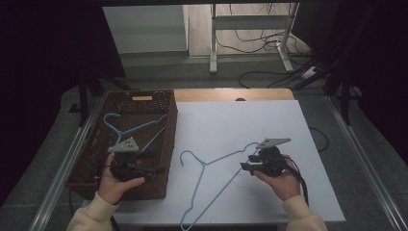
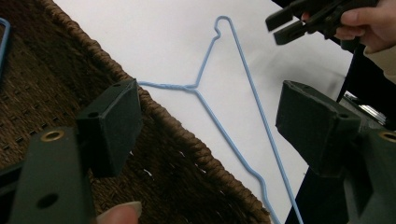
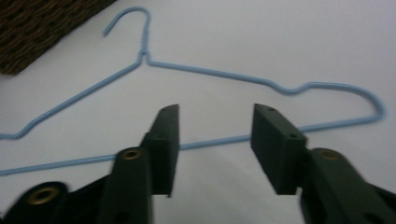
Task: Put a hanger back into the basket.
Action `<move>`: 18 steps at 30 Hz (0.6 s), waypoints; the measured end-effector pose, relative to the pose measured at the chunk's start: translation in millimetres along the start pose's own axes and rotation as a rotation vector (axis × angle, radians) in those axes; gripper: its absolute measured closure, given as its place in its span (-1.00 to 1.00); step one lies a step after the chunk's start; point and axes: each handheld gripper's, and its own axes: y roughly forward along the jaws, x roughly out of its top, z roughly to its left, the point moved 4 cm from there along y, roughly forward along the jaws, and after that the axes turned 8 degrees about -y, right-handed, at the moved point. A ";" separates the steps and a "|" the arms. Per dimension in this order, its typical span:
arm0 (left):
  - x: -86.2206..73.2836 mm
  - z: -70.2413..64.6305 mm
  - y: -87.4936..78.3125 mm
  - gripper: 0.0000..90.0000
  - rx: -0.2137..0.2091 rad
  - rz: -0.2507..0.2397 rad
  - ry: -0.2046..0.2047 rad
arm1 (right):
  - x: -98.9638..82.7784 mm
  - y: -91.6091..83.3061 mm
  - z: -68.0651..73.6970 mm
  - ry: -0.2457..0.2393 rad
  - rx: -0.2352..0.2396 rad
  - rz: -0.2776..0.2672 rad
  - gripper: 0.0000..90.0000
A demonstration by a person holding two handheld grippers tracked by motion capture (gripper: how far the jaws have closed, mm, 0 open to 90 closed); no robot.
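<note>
Hovering just above the white table [image 1: 269, 115], the right gripper [image 3: 215, 140] faces the blue hanger [image 3: 243, 81] with its jaws parted wide and nothing between them. In the right gripper view the hanger's long bottom wire runs crosswise just beyond the jaw tips, passing behind the gap from one side to the other, while the shoulders and hook lie farther ahead and up to the left of that gripper. So the wire's long axis lies roughly square to the line of approach, and I judge a short push forward and down would put the bottom wire between the jaws.

The left gripper [image 1: 144, 169] is also open and empty; it hangs over the near corner of the brown woven basket [image 1: 166, 144], where a second blue hanger [image 1: 137, 127] already lies. From that gripper the table hanger lies ahead and to its right, beyond the basket's rim, its hook end seeming to reach close to the rim, though the angle leaves touching or apart unsure.

The right hand [image 1: 281, 180] is clearly the nearer one to the wire, so the pick looks like its job.
</note>
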 end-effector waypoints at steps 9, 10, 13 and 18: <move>0.4 0.3 -2.1 -0.49 0.001 -0.005 0.001 | 16.4 40.3 33.9 -0.112 0.056 0.170 0.99; 0.4 0.2 -2.5 -0.49 0.001 -0.006 0.000 | 17.1 45.2 36.8 -0.121 0.061 0.196 0.99; 0.5 0.3 -3.5 -0.49 0.000 -0.010 -0.002 | 15.3 57.5 43.6 -0.124 0.067 0.268 0.99; 0.2 0.6 -3.6 -0.49 0.001 -0.011 -0.004 | 5.5 64.5 44.9 -0.114 0.057 0.335 0.99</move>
